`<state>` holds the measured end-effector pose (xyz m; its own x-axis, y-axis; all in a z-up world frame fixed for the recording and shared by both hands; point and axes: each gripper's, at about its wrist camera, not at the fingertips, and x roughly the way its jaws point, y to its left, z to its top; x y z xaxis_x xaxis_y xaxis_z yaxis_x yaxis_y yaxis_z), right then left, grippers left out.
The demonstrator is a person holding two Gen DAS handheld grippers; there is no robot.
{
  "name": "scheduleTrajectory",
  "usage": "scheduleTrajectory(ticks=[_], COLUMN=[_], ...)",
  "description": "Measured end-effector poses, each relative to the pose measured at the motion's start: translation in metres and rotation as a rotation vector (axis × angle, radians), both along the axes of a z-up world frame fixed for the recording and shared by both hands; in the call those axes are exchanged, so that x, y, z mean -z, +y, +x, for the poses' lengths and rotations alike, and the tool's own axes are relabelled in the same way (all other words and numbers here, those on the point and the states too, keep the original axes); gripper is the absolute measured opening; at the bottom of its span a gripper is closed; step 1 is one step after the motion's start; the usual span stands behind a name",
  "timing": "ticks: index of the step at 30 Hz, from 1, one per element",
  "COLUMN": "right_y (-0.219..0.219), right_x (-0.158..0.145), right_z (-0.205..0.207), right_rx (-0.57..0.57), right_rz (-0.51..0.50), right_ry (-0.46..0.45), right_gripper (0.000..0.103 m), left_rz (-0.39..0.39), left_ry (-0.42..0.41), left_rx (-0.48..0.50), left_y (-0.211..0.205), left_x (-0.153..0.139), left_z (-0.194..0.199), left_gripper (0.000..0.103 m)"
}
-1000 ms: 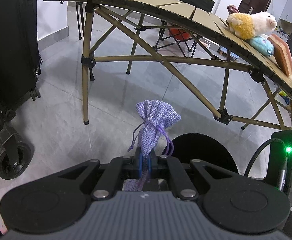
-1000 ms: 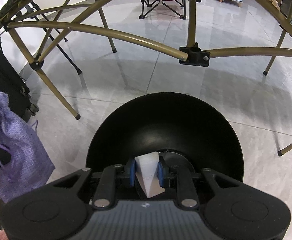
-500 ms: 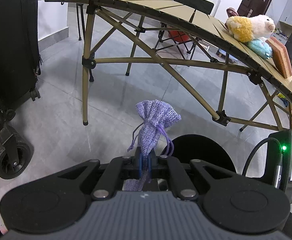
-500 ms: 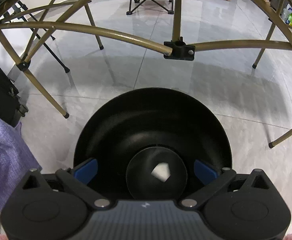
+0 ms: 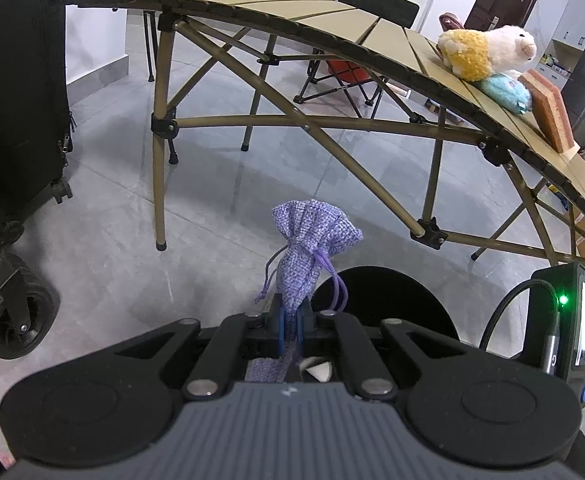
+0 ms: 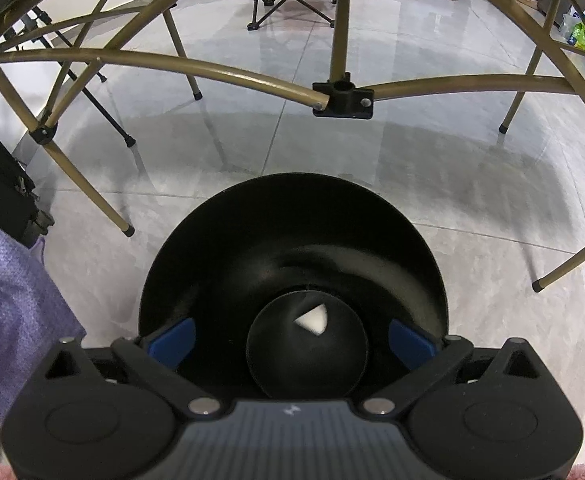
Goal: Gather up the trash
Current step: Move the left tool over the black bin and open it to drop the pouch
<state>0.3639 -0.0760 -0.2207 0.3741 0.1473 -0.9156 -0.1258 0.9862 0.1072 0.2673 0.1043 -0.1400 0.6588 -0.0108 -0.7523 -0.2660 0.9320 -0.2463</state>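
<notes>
Bin [image 6: 292, 240]: white scrap [image 6: 312, 319] inside (btm) | L jaws: pouch [image 5: 308, 248]

The right gripper [image 6: 292, 340] stands wide open over the black bin [image 6: 292, 240]; a white scrap [image 6: 312, 317] lies below, between the jaws.

Woven lilac pouch [image 5: 310, 240], black bin [image 6: 292, 256], white scrap [image 6: 312, 319], tan slatted table [image 5: 292, 4]

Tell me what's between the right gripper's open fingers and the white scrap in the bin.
Nothing: in the right wrist view the white scrap lies alone on the black bin floor below the right gripper.
</notes>
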Motion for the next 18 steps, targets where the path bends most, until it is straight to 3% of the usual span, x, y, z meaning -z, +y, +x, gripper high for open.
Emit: scheduleTrajectory(ticks=[9,18], right_y=[-0.018,-0.063], right_x=[-0.009,-0.018], right_z=[-0.006,-0.012], right_rx=[0.015,0.081], right_rz=[0.003,0.016], right_ry=[-0.025,-0.050], right_gripper=[0.103,0.103], left_rz=[-0.005,0.000], left_ry=[-0.004,0.000], left_rx=[0.052,0.100], left_y=[-0.026,-0.058], left_x=[-0.006,-0.006], left_z=[0.007,0.015], left_gripper=[0.006,0.006])
